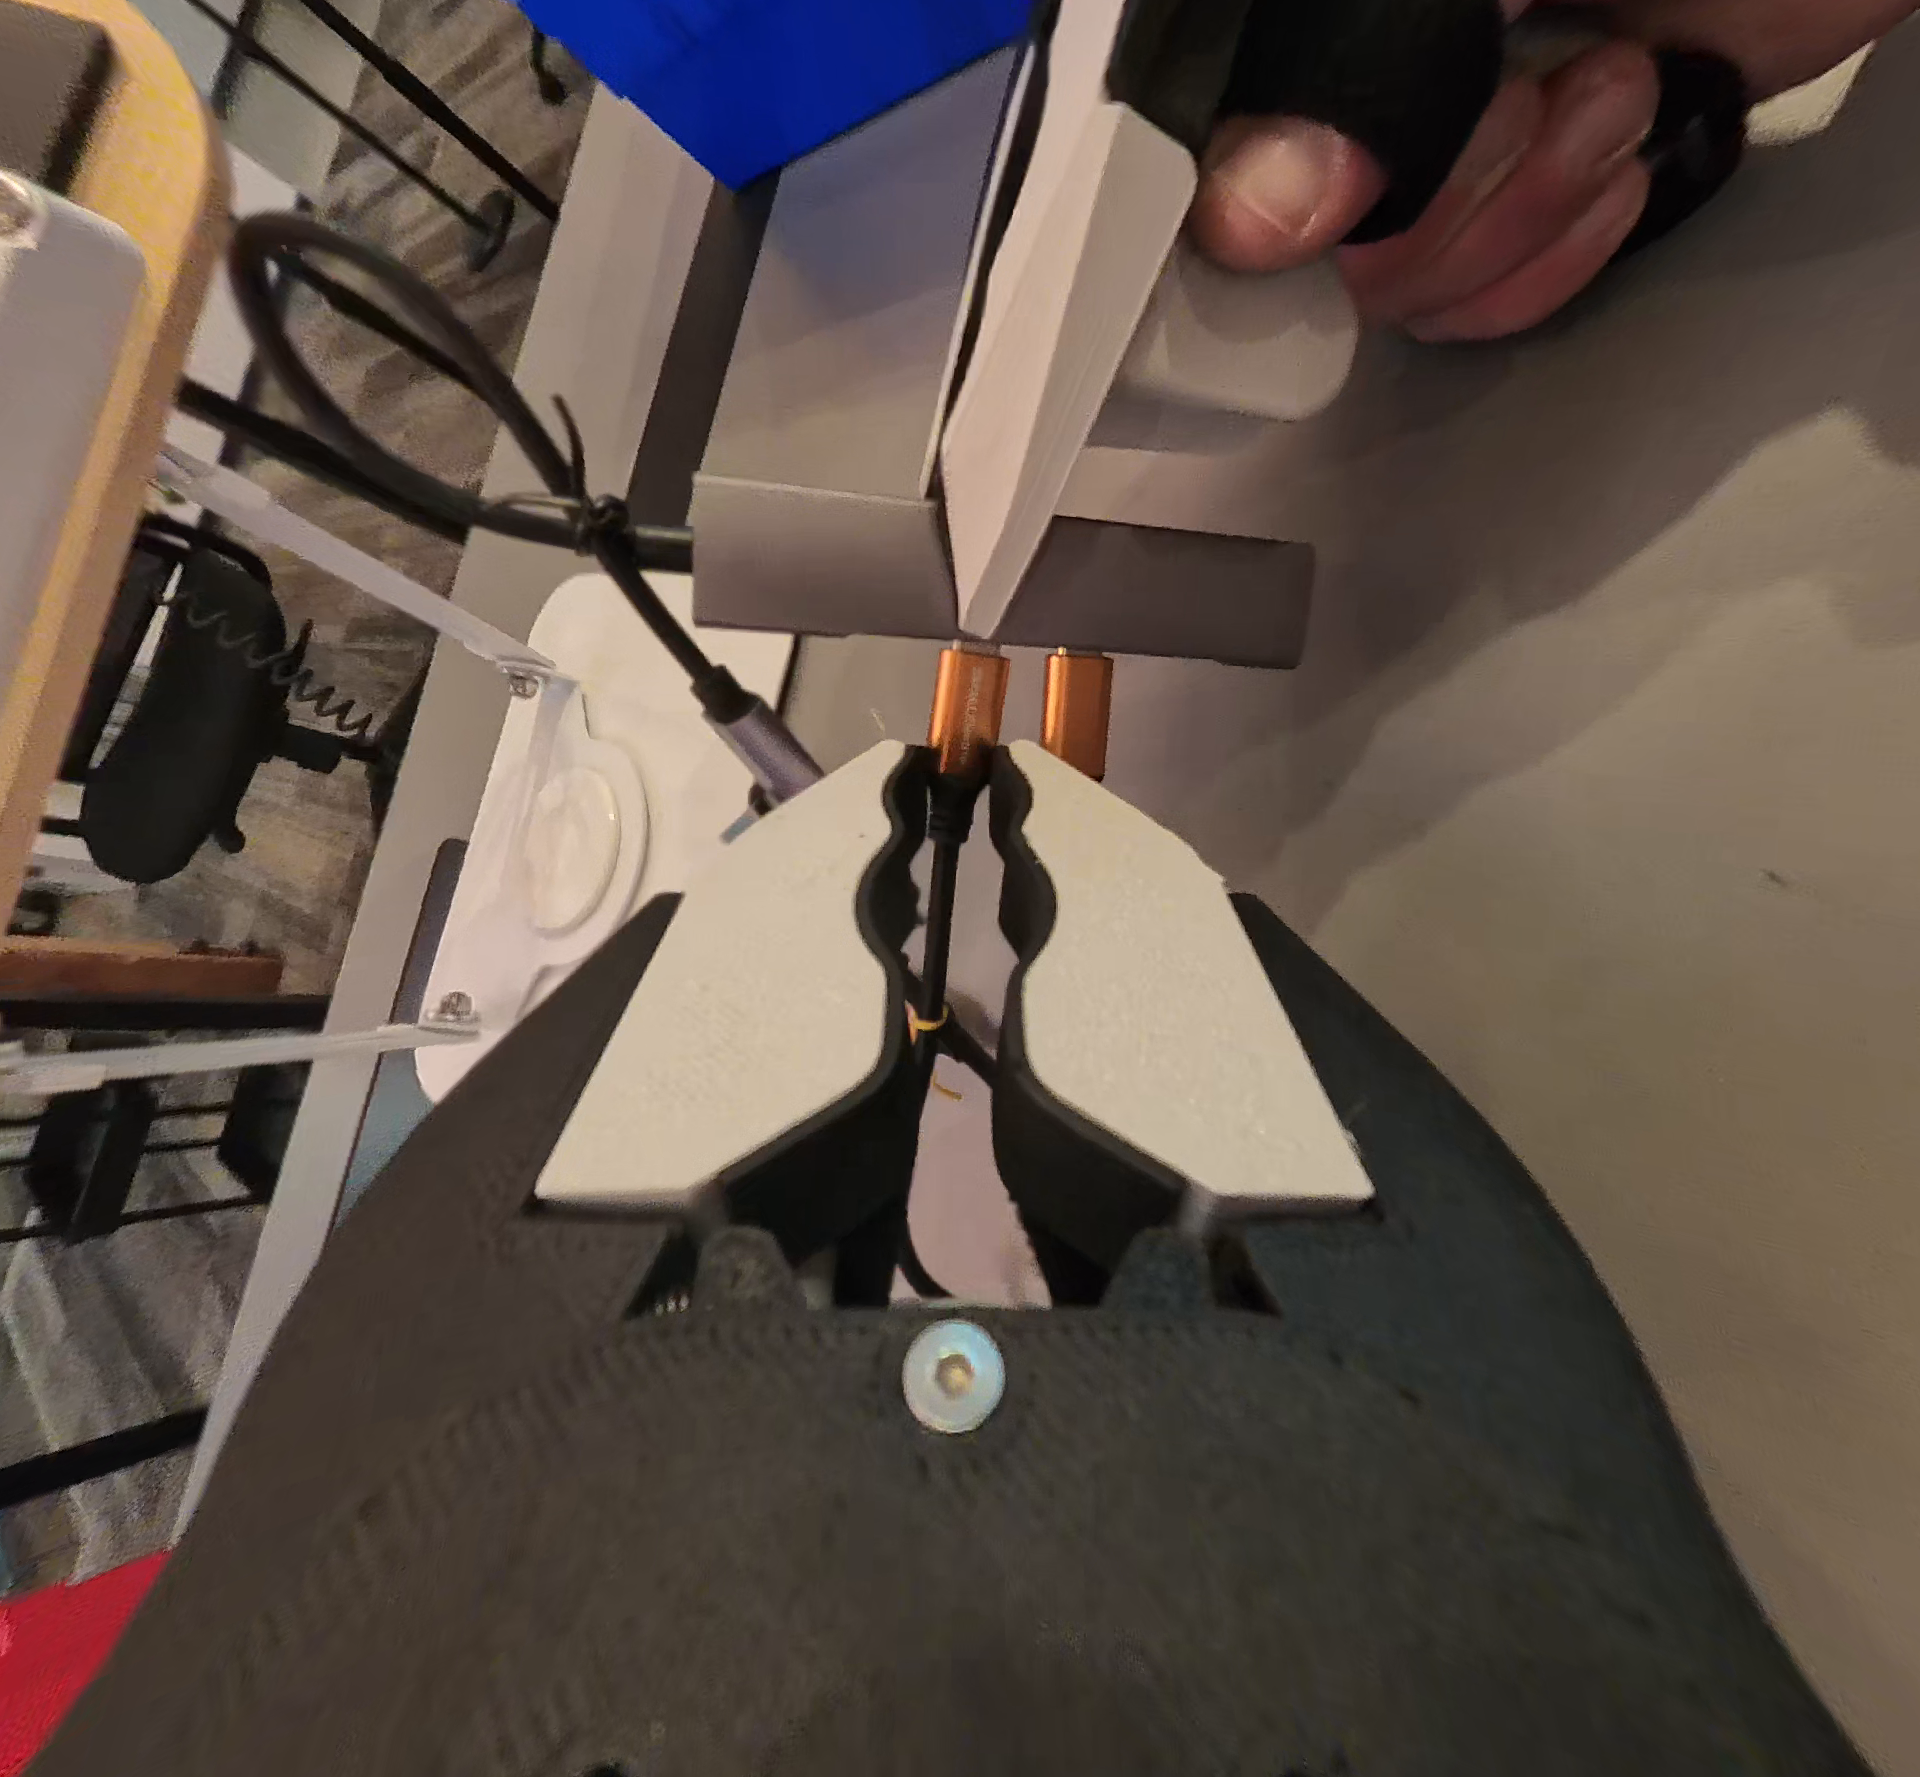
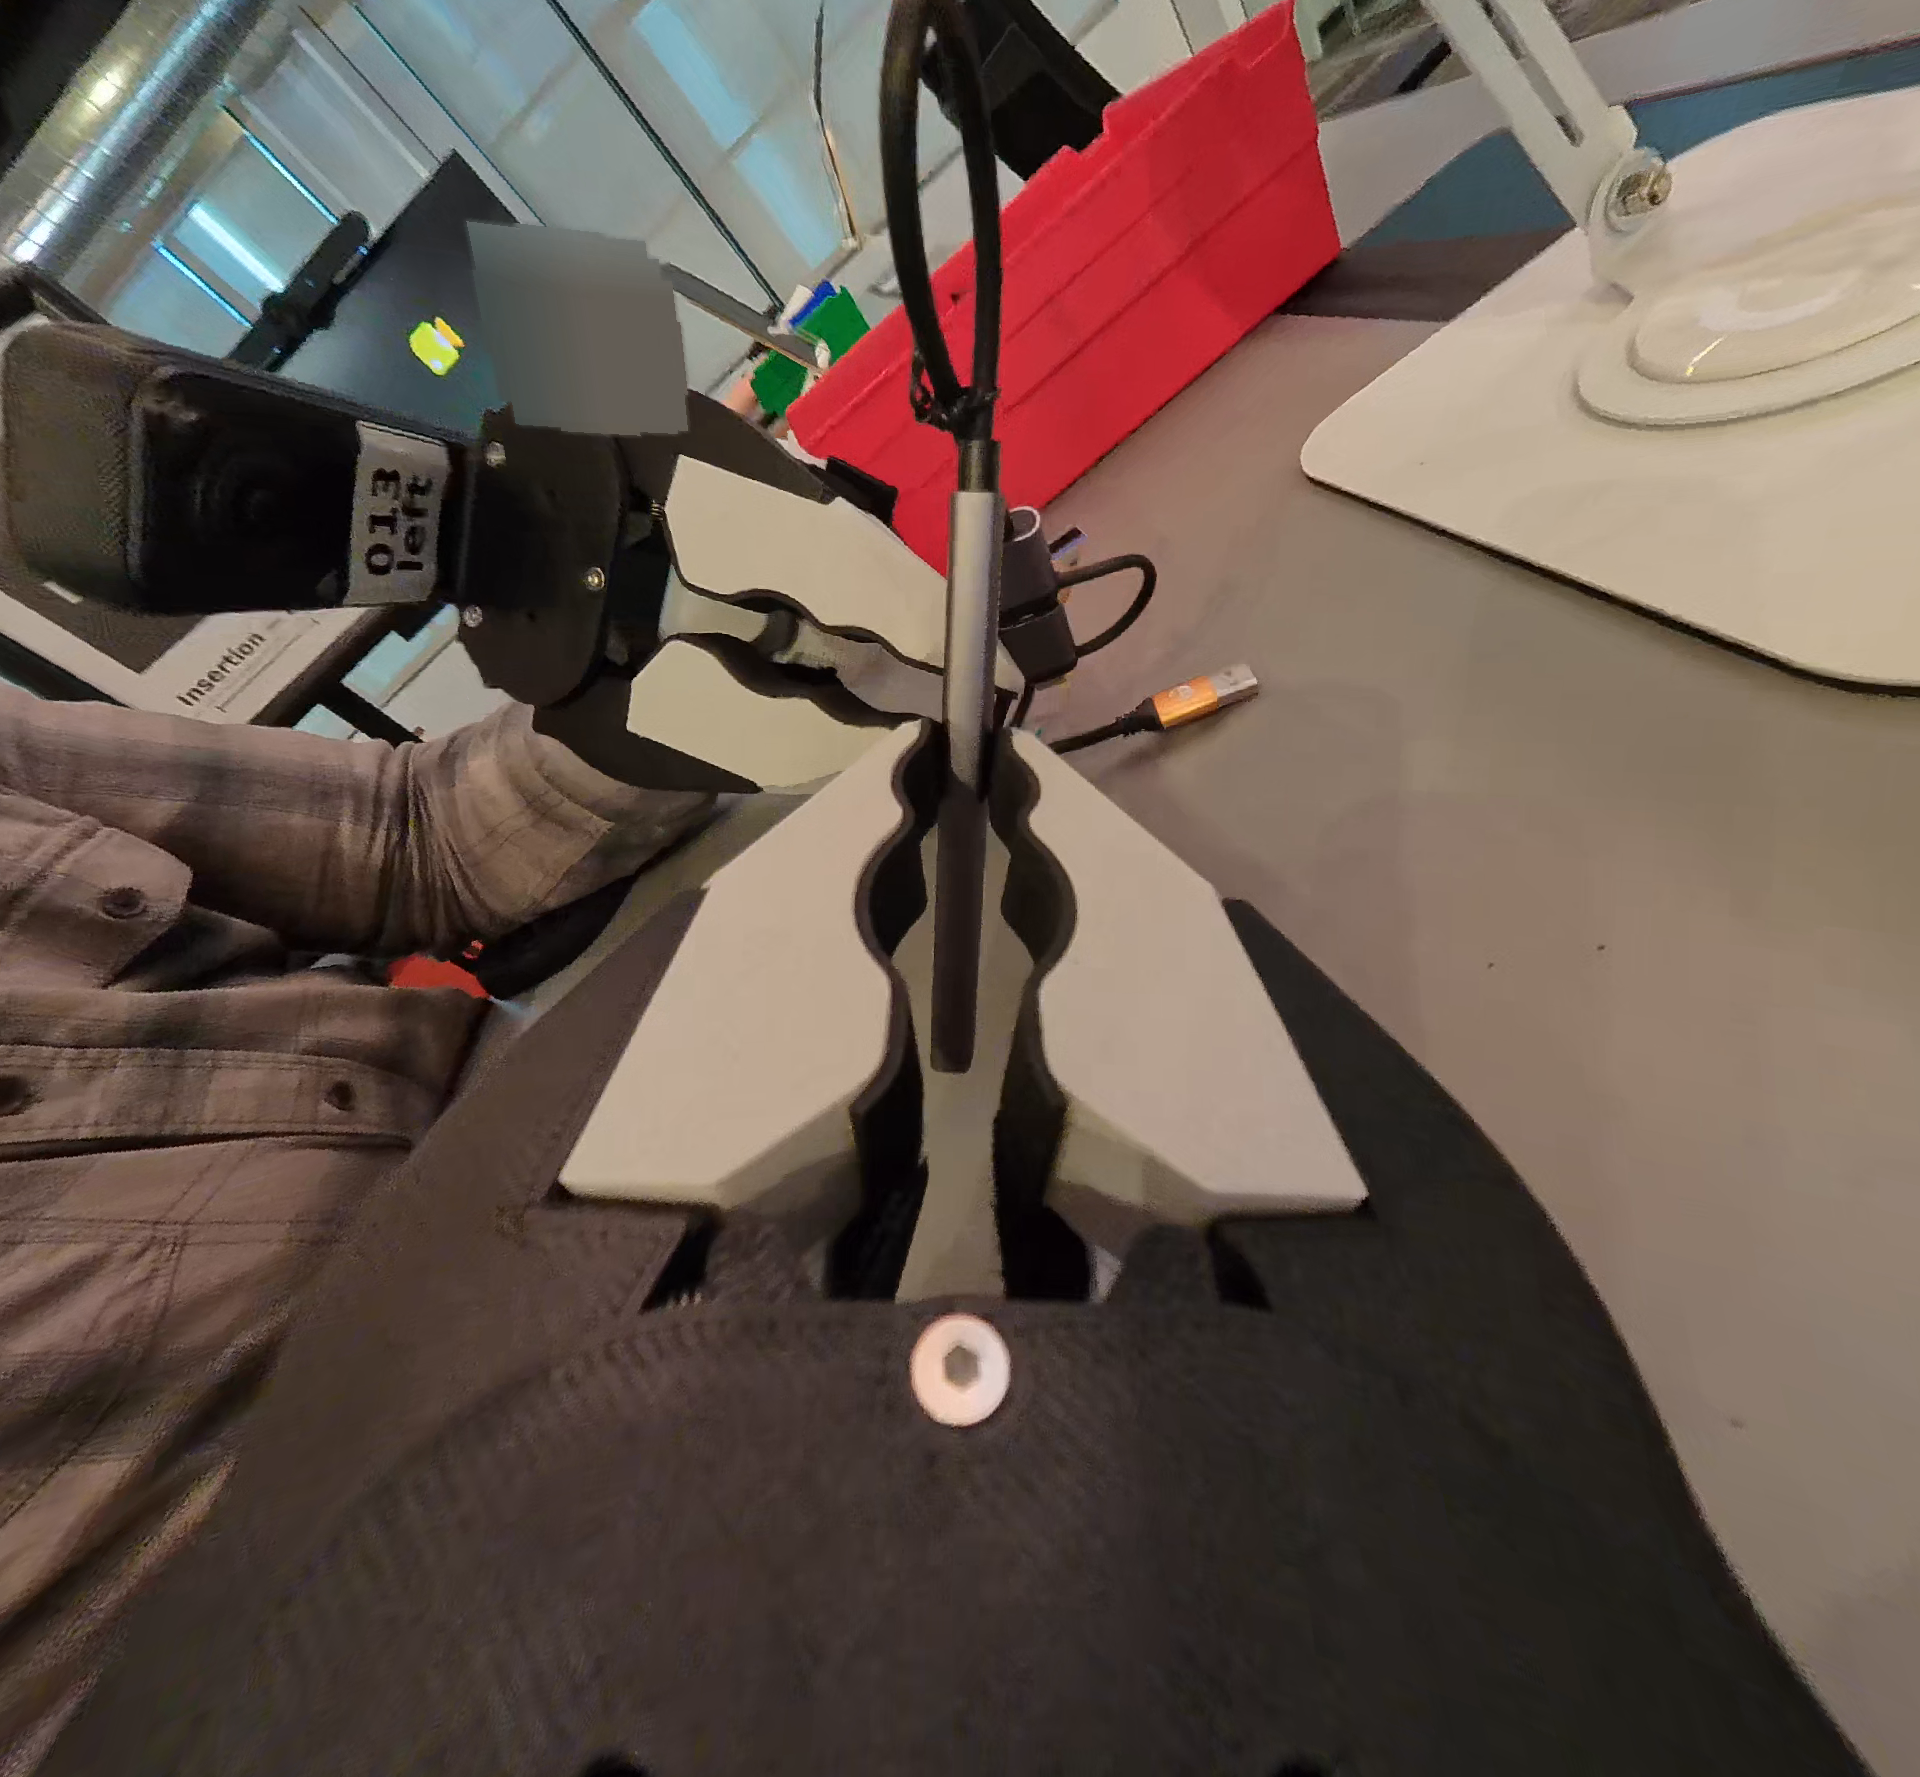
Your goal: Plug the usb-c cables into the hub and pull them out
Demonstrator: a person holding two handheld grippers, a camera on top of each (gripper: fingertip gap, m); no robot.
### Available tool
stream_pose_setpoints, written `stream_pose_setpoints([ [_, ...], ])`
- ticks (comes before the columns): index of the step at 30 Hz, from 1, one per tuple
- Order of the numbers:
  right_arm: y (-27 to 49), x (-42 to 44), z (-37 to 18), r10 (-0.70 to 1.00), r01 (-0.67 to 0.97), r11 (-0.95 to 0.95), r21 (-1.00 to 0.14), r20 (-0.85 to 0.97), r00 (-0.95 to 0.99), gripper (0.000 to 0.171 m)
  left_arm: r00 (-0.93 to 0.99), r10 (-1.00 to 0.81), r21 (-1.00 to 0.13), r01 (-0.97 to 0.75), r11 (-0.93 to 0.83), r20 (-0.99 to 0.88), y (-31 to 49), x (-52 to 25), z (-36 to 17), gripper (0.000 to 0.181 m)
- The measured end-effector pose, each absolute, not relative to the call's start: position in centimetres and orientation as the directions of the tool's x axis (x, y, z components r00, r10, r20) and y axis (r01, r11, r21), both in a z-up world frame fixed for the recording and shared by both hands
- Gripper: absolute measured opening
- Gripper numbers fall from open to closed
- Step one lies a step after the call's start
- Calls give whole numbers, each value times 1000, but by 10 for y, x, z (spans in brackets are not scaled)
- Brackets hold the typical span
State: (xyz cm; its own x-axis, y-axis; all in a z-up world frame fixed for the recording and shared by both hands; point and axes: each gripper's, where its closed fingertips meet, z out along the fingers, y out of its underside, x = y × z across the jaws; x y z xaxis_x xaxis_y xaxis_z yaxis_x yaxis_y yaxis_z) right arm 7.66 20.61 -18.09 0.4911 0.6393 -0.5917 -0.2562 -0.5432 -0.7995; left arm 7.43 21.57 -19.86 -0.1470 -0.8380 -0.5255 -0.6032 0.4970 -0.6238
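Grey table top (image 2: 1455,896) underneath, with a red plastic bin (image 2: 1091,356) far off at 12 o'clock and a white round stand base (image 2: 1662,377) at 2 o'clock in the right wrist view. Right gripper (image 2: 961,740) squeezed tight on the thin grey metal hub (image 2: 974,647), held up on its edge off the table, likely so the holes face the other gripper. Hub's own black cord (image 2: 935,200) looped up at 12 o'clock, out of the way.

Left gripper (image 1: 951,756) clamped on the shiny orange usb-c plug (image 1: 971,714), nose right against the hub's edge at 12 o'clock, black wire trailing back between the fingers. Second orange plug (image 1: 1077,709) just beside at 1 o'clock, already in. Gripped close to the tip, probably to push or pull straight without bending. Cannot tell whether going in or coming out. One more orange plug (image 2: 1195,697) loose on the table at 3 o'clock.
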Motion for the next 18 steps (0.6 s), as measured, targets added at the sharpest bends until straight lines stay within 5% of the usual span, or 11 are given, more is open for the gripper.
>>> stream_pose_setpoints([
  [11,195,76,-163,723,-291,-477,-829,-559,405,6,-238,-961,-830,-500,247,-142,202,56,-159,23],
  [18,189,75,-151,775,-306,-422,-853,-515,366,6,-255,-959,-799,-599,57,123,211,37,-169,38],
])
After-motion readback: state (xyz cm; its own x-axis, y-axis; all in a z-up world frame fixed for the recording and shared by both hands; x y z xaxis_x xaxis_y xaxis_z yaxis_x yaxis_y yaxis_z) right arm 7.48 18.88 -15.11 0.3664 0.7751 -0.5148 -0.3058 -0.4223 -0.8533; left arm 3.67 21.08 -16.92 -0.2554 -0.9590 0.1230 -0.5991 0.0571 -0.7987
